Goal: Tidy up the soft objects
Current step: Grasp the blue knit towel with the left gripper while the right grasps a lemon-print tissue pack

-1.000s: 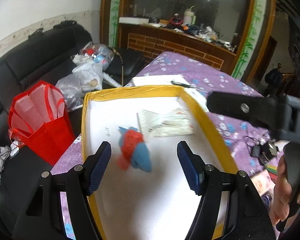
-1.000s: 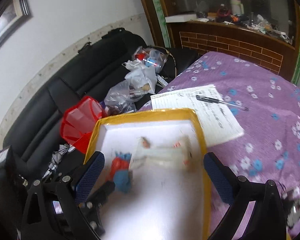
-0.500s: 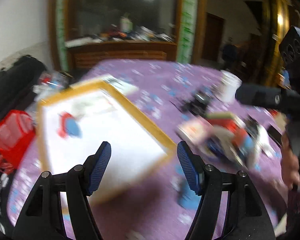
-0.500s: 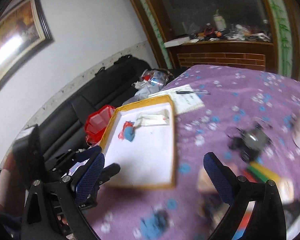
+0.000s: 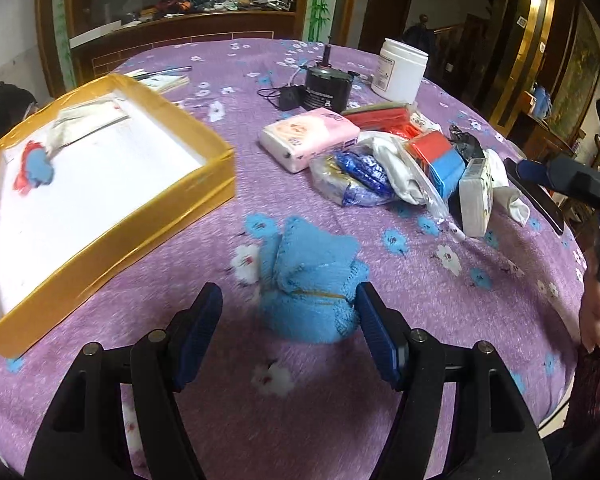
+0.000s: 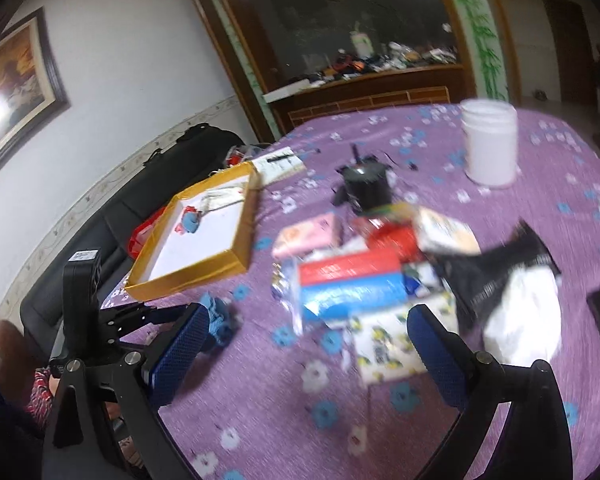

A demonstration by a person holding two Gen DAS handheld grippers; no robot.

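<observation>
A blue towel toy tied with a gold band (image 5: 314, 284) sits on the purple cloth. My left gripper (image 5: 290, 336) is open, its pads on either side of the toy's base; it also shows in the right wrist view (image 6: 220, 316). A yellow-rimmed white tray (image 5: 204, 176) at the left holds a red and blue soft toy (image 5: 34, 166) and a clear packet (image 5: 84, 122). My right gripper (image 6: 304, 354) is open and empty, over a white patterned tissue pack (image 6: 388, 346).
A heap right of the tray: pink tissue pack (image 5: 310, 136), red and blue packs (image 5: 440, 160), plastic bags, a white cloth (image 6: 524, 312). A black motor (image 5: 326, 86) and white jar (image 5: 402, 70) stand behind. A black sofa lies left of the table.
Both grippers swung right, away from the tray. The left one came down around the blue towel toy. The right one now hangs over the heap.
</observation>
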